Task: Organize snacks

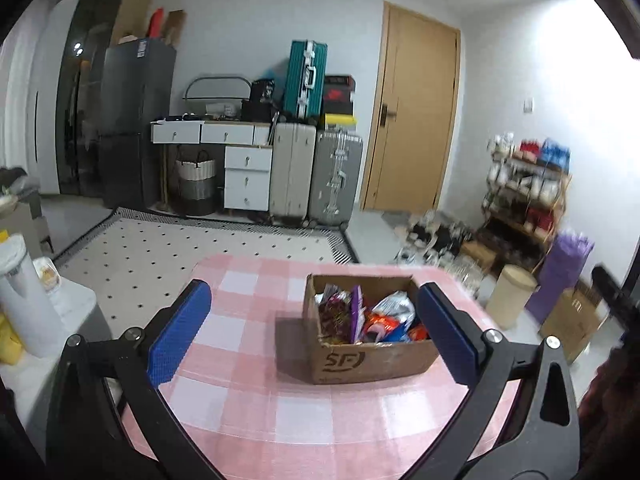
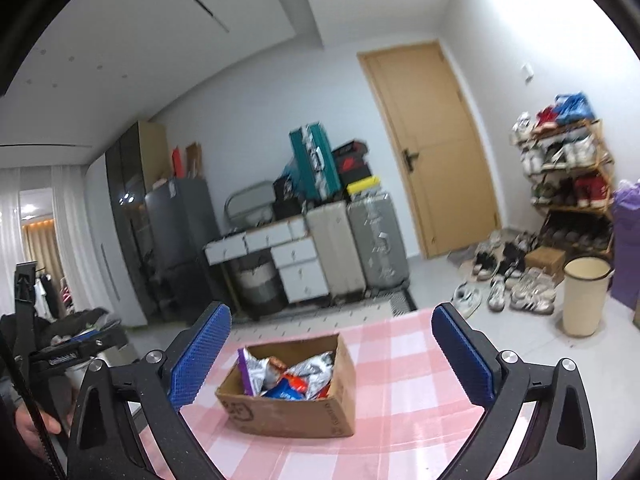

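A brown cardboard box (image 1: 372, 356) (image 2: 296, 408) stands on the pink checked table (image 1: 248, 360) (image 2: 404, 364). It holds several snack packets (image 1: 372, 316) (image 2: 288, 376) in silver, purple, orange and blue. My left gripper (image 1: 316, 332) hovers wide open above the table, its blue pads (image 1: 180, 336) apart and nothing between them; the box lies ahead, near the right pad. My right gripper (image 2: 332, 360) is also wide open and empty, with the box lying ahead between its blue pads (image 2: 200, 360). The left gripper's frame and a hand (image 2: 36, 428) show at the far left of the right wrist view.
Beyond the table lie a dotted rug (image 1: 192, 244), a dark fridge (image 1: 136, 124), white drawers (image 1: 248, 176) and stacked suitcases (image 1: 316, 168). A wooden door (image 1: 416, 116), a shoe rack (image 2: 568, 184), loose shoes (image 2: 508, 284) and a cream bin (image 2: 584, 296) stand right. A white bottle (image 1: 24, 300) is left.
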Motion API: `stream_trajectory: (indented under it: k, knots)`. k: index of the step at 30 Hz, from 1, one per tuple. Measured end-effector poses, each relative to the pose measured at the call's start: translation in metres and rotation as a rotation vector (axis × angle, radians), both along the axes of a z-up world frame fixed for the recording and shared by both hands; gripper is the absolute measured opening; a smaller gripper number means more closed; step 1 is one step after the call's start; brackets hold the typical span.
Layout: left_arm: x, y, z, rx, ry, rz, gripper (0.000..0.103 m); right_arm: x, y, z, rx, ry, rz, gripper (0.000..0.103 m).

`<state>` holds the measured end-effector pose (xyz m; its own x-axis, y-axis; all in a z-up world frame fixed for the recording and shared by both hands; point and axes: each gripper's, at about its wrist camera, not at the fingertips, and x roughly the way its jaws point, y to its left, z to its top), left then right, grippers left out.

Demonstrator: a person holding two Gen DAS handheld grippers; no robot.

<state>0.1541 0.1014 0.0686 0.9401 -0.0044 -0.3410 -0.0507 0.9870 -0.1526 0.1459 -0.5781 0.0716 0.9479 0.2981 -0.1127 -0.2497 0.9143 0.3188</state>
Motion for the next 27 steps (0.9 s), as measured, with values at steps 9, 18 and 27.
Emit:
stream_trajectory:
  k: [9, 18, 27]
  knots:
    - [-0.041, 0.024, -0.023, 0.0, -0.136, 0.096, 0.103, -0.029, 0.003, -0.013, -0.079, -0.045, -0.003, 0.102]
    - [-0.048, 0.036, -0.099, 0.059, -0.161, 0.124, 0.103, -0.028, 0.011, -0.071, -0.163, -0.017, -0.012, 0.102]
    - [-0.028, 0.025, -0.163, 0.154, -0.159, 0.102, 0.103, -0.012, 0.013, -0.117, -0.21, 0.016, -0.019, 0.102]
